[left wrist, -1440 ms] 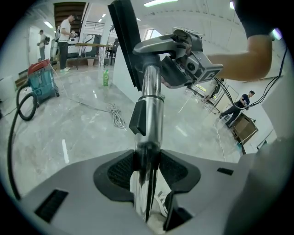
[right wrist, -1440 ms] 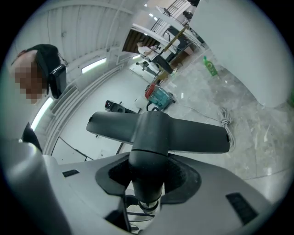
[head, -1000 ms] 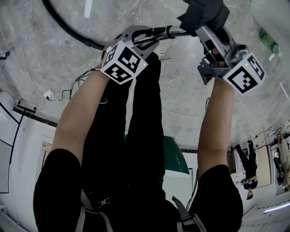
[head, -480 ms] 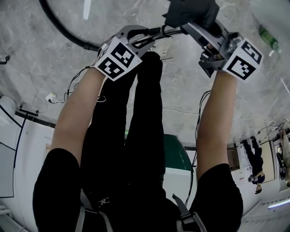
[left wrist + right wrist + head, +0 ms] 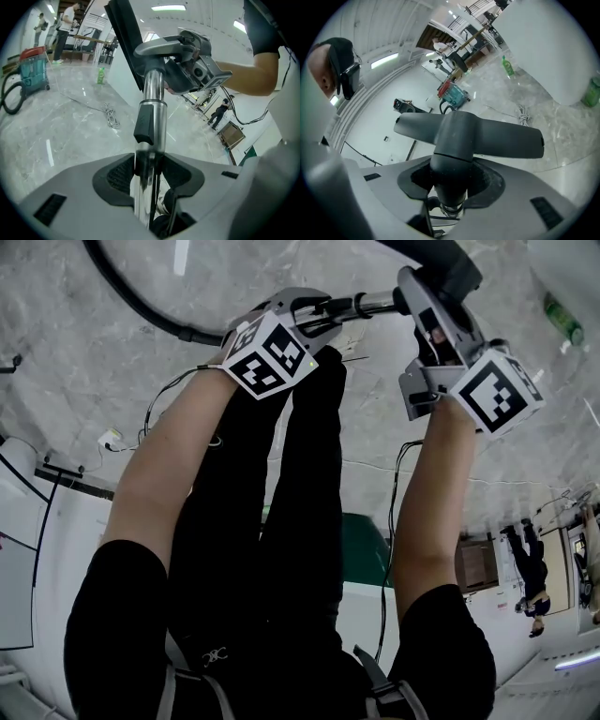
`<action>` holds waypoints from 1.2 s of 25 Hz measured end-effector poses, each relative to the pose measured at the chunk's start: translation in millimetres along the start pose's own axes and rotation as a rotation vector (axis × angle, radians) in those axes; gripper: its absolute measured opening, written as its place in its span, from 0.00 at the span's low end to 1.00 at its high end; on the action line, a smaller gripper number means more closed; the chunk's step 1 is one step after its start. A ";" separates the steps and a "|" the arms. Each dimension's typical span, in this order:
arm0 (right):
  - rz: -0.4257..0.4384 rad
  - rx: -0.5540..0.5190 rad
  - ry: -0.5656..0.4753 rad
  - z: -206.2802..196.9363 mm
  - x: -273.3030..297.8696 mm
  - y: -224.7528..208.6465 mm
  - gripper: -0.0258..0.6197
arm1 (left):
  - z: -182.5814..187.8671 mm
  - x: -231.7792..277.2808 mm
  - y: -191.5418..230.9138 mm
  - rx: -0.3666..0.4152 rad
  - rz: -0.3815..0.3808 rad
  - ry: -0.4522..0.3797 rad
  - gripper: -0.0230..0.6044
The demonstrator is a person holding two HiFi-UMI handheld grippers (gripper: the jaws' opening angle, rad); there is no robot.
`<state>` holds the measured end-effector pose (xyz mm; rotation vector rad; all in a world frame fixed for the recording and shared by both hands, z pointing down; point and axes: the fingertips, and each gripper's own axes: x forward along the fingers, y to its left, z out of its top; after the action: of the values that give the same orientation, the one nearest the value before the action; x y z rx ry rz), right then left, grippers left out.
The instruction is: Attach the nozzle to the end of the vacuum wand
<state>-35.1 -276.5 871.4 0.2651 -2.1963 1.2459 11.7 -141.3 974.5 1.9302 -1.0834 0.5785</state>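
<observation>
Gripping a polished metal wand (image 5: 153, 93) just below its black plastic collar (image 5: 144, 123), the left hand-held gripper (image 5: 149, 176) is clamped on the tube. The right hand-held gripper (image 5: 450, 180) is closed around the round neck of the matte, T-shaped nozzle (image 5: 487, 133), held in the air above a marble floor (image 5: 94, 362) at the wand's tip. Rigid and probably light, the nozzle looks best held by that neck. The smooth tube could slip, so a firm hold near the collar seems wise.
</observation>
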 end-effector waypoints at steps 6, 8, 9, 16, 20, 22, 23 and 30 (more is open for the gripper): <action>-0.139 0.080 0.053 -8.7 6.5 -3.0 0.30 | -2.8 24.2 2.4 0.064 0.043 0.056 0.27; -0.122 0.073 0.045 -7.3 12.4 -0.9 0.30 | -3.8 22.9 3.2 0.053 -0.016 0.055 0.27; -0.090 0.065 0.047 -7.1 15.2 2.9 0.30 | -4.8 19.4 2.9 0.050 -0.045 0.058 0.26; 0.532 -0.154 0.190 -22.2 28.6 66.6 0.30 | -13.3 -14.9 -5.1 0.038 -0.212 0.065 0.26; 0.400 -0.102 0.121 -16.5 44.5 61.2 0.30 | -15.9 -16.1 8.8 -0.006 -0.140 0.043 0.27; 0.179 -0.008 0.037 -13.3 49.9 43.7 0.30 | -16.7 -12.6 13.8 -0.034 -0.107 0.043 0.27; 0.037 0.046 0.009 -14.3 51.4 31.0 0.30 | -18.2 -9.6 14.6 -0.050 -0.100 0.053 0.27; -0.110 -0.022 0.065 -24.2 61.7 33.3 0.30 | -23.8 -7.2 14.7 -0.055 -0.124 0.073 0.27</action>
<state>-89.9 -231.2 892.9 0.3281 -2.1097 1.1541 -4.5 -122.2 988.9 1.8983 -0.9171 0.5401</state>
